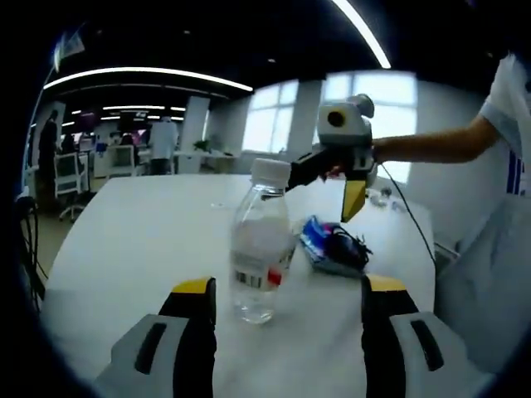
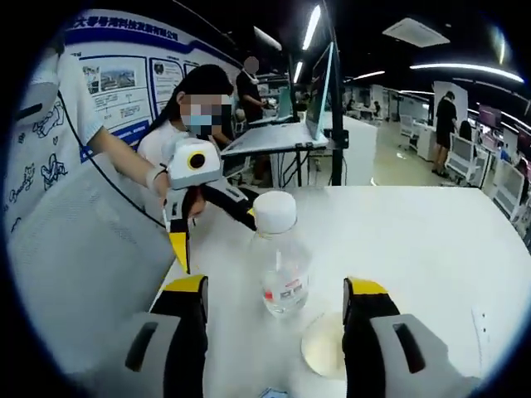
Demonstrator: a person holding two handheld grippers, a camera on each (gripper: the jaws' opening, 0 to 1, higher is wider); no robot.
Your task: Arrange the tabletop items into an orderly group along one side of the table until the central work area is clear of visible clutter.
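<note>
A clear plastic bottle [image 1: 260,249] with a white cap and a red-and-white label stands upright on the white table [image 1: 141,249]. My left gripper [image 1: 286,292] is open, its yellow-tipped jaws wide apart just short of the bottle. From the far side my right gripper [image 1: 325,192] reaches in, held by a hand, one dark jaw close to the cap. In the right gripper view the bottle [image 2: 283,265] stands just ahead of my open right gripper [image 2: 277,288]. The left gripper [image 2: 214,240] shows behind the bottle, also open.
A blue packet with a black cable [image 1: 333,245] lies right of the bottle in the left gripper view. A round white disc [image 2: 322,344] lies on the table near my right jaw. A seated person [image 2: 195,108] and a laptop [image 2: 286,124] are beyond the table edge.
</note>
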